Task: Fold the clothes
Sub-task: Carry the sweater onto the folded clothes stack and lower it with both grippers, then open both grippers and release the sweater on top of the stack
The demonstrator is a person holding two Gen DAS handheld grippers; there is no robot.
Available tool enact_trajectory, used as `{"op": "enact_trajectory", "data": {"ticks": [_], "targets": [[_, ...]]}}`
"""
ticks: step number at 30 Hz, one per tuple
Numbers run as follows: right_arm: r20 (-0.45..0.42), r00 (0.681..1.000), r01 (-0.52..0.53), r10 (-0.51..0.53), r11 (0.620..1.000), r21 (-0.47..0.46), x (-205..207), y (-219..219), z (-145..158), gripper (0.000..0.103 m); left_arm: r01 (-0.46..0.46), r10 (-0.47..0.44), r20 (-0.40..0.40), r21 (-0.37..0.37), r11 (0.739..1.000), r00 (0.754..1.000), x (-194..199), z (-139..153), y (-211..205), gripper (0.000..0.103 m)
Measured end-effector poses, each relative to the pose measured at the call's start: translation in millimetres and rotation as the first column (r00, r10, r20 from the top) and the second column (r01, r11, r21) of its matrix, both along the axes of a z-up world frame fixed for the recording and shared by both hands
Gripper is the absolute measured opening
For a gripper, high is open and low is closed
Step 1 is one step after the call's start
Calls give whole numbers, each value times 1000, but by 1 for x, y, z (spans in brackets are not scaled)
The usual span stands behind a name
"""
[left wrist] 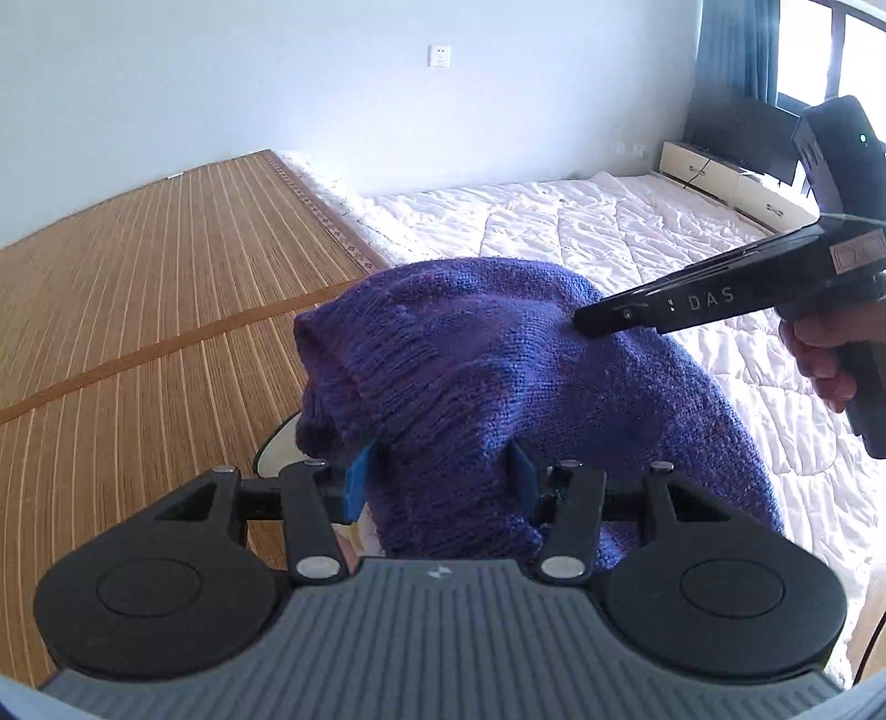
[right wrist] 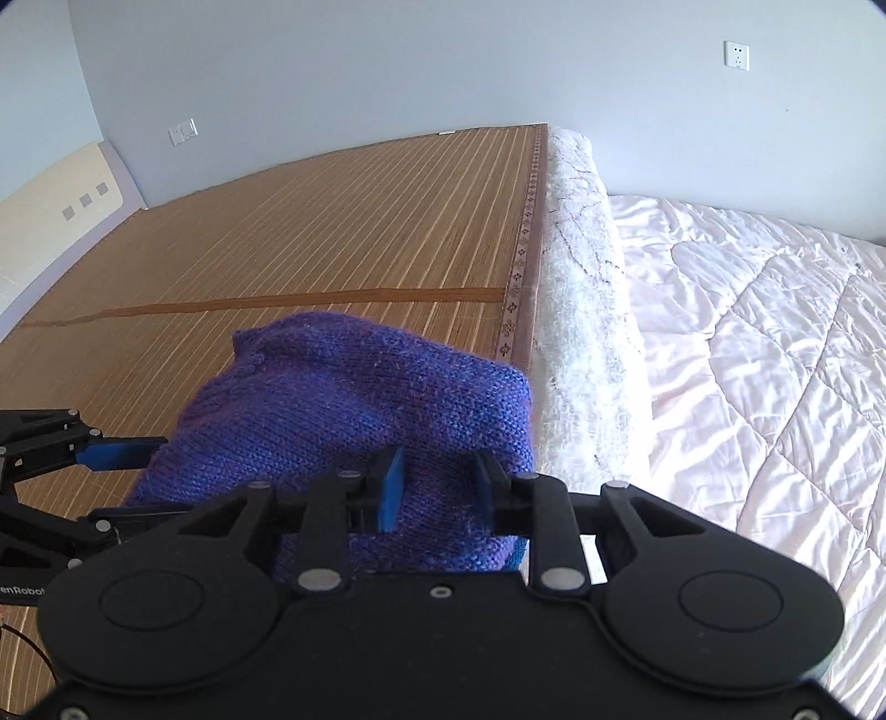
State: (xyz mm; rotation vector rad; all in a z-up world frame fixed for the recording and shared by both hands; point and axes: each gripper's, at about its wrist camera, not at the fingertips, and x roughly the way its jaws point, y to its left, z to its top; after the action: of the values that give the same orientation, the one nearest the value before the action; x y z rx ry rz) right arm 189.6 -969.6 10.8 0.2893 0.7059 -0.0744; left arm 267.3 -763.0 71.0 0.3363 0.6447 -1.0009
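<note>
Knitwear fills the middle of both wrist views: a purple-blue knitted garment (left wrist: 470,376) bunched into a mound, lying across the seam where a bamboo mat (left wrist: 138,310) meets a white quilted cover (left wrist: 637,232).

Hidden or uncertain items:
- On my left gripper (left wrist: 443,471), the blue pads sit fairly wide apart with knit fabric packed between them. The pad faces are buried in the cloth, so I cannot tell whether they bear on it.
- On my right gripper (right wrist: 437,487), the blue fingers (right wrist: 392,487) stand at a moderate gap with fabric between them. The same limit applies: contact is covered by cloth and I cannot confirm a grip.
- The garment's type, sleeves and hem are not readable; it is a lump with one ribbed edge (left wrist: 326,376) rolled over on the mat side.
- A pale, partly curved object below the garment near the left pad in the left view is too obscured to identify.

View differences:
- The left view alone shows the right gripper from the side, its black tip at the garment's upper right, with a hand (left wrist: 819,360) on its grip, plus a curtain (left wrist: 731,50) and low drawers (left wrist: 736,188).
- The right view alone shows the left gripper entering from the left edge, one blue finger (right wrist: 119,451) against the garment's side, a headboard (right wrist: 50,194) and a fluffy white strip (right wrist: 581,288) between mat and cover.
</note>
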Motion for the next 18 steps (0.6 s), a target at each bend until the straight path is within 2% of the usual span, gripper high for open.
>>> {"op": "enact_trajectory", "data": {"ticks": [4, 7, 10, 11, 13, 14, 16, 18], "targets": [[21, 999, 24, -25, 999, 42, -21, 3, 23, 32, -8, 7, 57, 27, 1000, 998, -5, -9, -9, 57], [77, 997, 4, -10, 997, 74, -56, 17, 46, 40, -22, 22, 33, 17, 1000, 999, 1, -9, -8, 57], [54, 998, -45, 38, 992, 119, -79, 42, 39, 42, -38, 37, 28, 21, 999, 999, 0, -8, -10, 57], [30, 997, -71, 68, 991, 110, -81, 52, 31, 42, -39, 38, 35, 26, 999, 999, 0, -8, -13, 57], [-40, 994, -100, 102, 994, 34, -83, 67, 10, 41, -36, 34, 48, 37, 999, 998, -3, -5, -12, 58], [-62, 993, -99, 99, 995, 7, -85, 71, 2, 41, -32, 30, 43, 38, 999, 999, -2, -4, -11, 57], [-82, 995, -60, 61, 998, 16, -100, 68, -8, 40, -21, 20, 30, 34, 999, 999, -2, 2, -6, 57], [-85, 996, -4, 6, 1000, 21, -118, 66, -4, 42, -32, 31, 38, 30, 999, 999, 2, 7, -3, 57]]}}
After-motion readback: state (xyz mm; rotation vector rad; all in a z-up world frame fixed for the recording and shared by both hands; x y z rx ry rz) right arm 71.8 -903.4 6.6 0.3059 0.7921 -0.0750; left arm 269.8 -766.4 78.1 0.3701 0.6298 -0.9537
